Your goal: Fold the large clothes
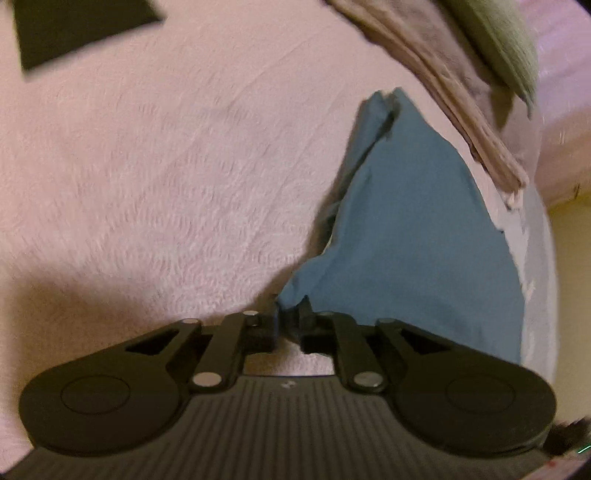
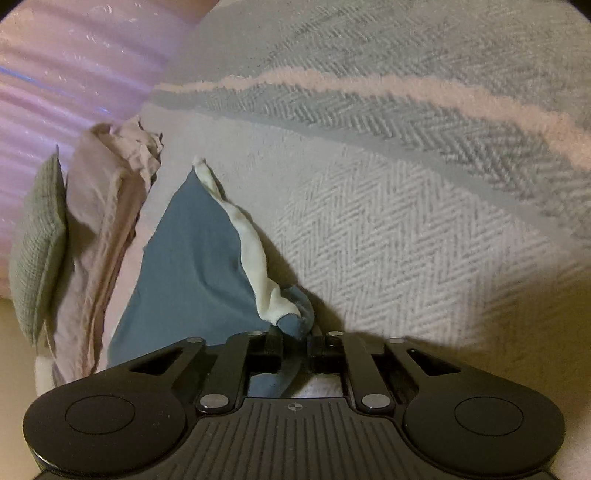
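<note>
A blue garment (image 1: 417,229) lies on the pale pink bedspread (image 1: 166,177), running away from me toward the top of the left wrist view. My left gripper (image 1: 290,325) is shut on its near corner, with blue cloth pinched between the black fingers. In the right wrist view the same blue garment (image 2: 195,254) shows a cream lining strip (image 2: 255,258) along its right edge. My right gripper (image 2: 297,341) is shut on another bunched blue corner, and cloth hangs down between its jaws.
A folded beige-pink cloth (image 1: 461,110) and a green knitted piece (image 1: 498,44) lie beyond the garment, also seen as beige cloth (image 2: 103,229) and green knit (image 2: 37,251). A dark rectangle (image 1: 74,29) sits far left. A grey herringbone blanket (image 2: 406,166) covers the bed on the right.
</note>
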{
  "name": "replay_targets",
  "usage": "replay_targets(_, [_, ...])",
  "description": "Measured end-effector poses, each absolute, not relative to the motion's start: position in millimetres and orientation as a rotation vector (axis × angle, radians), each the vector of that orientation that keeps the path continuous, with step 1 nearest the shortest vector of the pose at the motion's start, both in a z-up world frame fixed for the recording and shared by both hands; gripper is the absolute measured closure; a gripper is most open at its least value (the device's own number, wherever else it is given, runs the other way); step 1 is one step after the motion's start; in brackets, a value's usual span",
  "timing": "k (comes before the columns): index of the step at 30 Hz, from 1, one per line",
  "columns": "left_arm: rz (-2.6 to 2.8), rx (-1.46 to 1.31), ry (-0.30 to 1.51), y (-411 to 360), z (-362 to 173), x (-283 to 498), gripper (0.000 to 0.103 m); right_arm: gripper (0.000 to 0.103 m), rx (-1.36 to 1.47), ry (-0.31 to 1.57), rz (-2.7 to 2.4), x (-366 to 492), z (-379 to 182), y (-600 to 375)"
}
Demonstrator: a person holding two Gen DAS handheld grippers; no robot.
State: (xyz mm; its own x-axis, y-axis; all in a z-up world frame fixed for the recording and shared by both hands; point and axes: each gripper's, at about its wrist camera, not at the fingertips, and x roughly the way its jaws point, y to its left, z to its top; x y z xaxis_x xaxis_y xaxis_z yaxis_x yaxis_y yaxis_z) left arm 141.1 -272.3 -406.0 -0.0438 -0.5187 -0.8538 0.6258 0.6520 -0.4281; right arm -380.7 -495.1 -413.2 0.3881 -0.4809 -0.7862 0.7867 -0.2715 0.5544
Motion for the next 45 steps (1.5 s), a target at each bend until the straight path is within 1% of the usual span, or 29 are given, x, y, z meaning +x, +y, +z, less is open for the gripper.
replay_targets(2, [-0.904, 0.204, 1.207, -269.5, -382.8, 132.7, 0.085, 0.085, 1.171, 0.462, -1.337, -365.0, -386.3, -489.4])
replay_targets(3, [-0.898, 0.245, 1.168, -269.0, -374.4, 129.6, 0.085, 0.083, 1.013, 0.574, -1.371, -350.6, -371.9, -485.2])
replay_targets(4, [-0.895, 0.287, 1.129, -270.6, -366.2, 124.7, 0.085, 0.08, 0.871, 0.647, -1.378, -335.8, -364.2, -477.5])
replay_targets(5, [-0.916, 0.329, 1.082, -273.1, -357.7, 118.0, 0.085, 0.08, 0.733, 0.69, -1.355, -317.5, -357.9, -471.0])
replay_targets(7, [-1.003, 0.411, 0.999, -289.7, -347.9, 98.8, 0.085, 0.078, 0.601, 0.699, -1.219, -291.4, -359.6, -454.5])
replay_targets(9, [-1.067, 0.495, 0.958, -307.7, -351.5, 78.6, 0.083, 0.078, 0.564, 0.747, -1.13, -272.6, -376.4, -450.8])
replay_targets(11, [-1.078, 0.544, 0.979, -316.2, -367.9, 69.8, 0.079, 0.078, 0.601, 0.822, -1.13, -272.9, -402.5, -454.2])
replay_targets(12, [-1.04, 0.57, 1.007, -318.0, -379.4, 70.6, 0.079, 0.078, 0.657, 0.856, -1.159, -281.4, -414.7, -458.4])
replay_targets(14, [-0.96, 0.581, 1.094, -315.5, -395.5, 79.6, 0.081, 0.078, 0.788, 0.786, -1.16, -308.2, -418.9, -459.4])
replay_targets(16, [-0.935, 0.567, 1.111, -308.5, -387.2, 80.6, 0.081, 0.077, 0.856, 0.768, -1.18, -320.4, -406.6, -458.6])
replay_targets(17, [-0.916, 0.6, 1.101, -307.1, -380.1, 75.7, 0.079, 0.073, 0.866, 0.807, -1.196, -319.9, -399.3, -457.4])
replay_targets(19, [-0.891, 0.641, 1.073, -302.9, -362.6, 59.0, 0.075, 0.038, 0.859, 0.824, -1.19, -314.6, -381.6, -451.2])
replay_targets(20, [-0.889, 0.64, 1.084, -299.6, -353.8, 53.0, 0.07, 0.034, 0.857, 0.815, -1.156, -310.4, -372.7, -444.5])
replay_targets(22, [-0.891, 0.635, 1.117, -291.2, -337.5, 38.0, 0.066, 0.033, 0.861, 0.817, -1.1, -304.5, -360.3, -431.4])
replay_targets(24, [-0.879, 0.662, 1.128, -287.0, -325.9, 22.1, 0.056, 0.033, 0.873, 0.831, -1.039, -295.1, -354.6, -421.1])
replay_targets(27, [-0.838, 0.725, 1.118, -282.0, -310.2, -5.7, 0.048, 0.033, 0.893, 0.864, -0.986, -289.7, -353.2, -409.2])
replay_targets(30, [-0.824, 0.755, 1.116, -280.1, -303.8, -24.1, 0.046, 0.033, 0.911, 0.904, -0.957, -286.8, -354.8, -400.5])
replay_targets(37, [-0.847, 0.763, 1.115, -282.4, -295.2, -46.5, 0.043, 0.033, 0.913, 0.904, -0.892, -283.7, -346.9, -397.4])
replay_targets(39, [-0.854, 0.761, 1.11, -284.0, -292.1, -52.2, 0.04, 0.033, 0.912, 0.897, -0.884, -282.5, -344.5, -398.2])
replay_targets(45, [-0.856, 0.765, 1.11, -288.0, -292.5, -59.5, 0.039, 0.033, 0.919, 0.906, -0.878, -284.4, -347.5, -401.5])
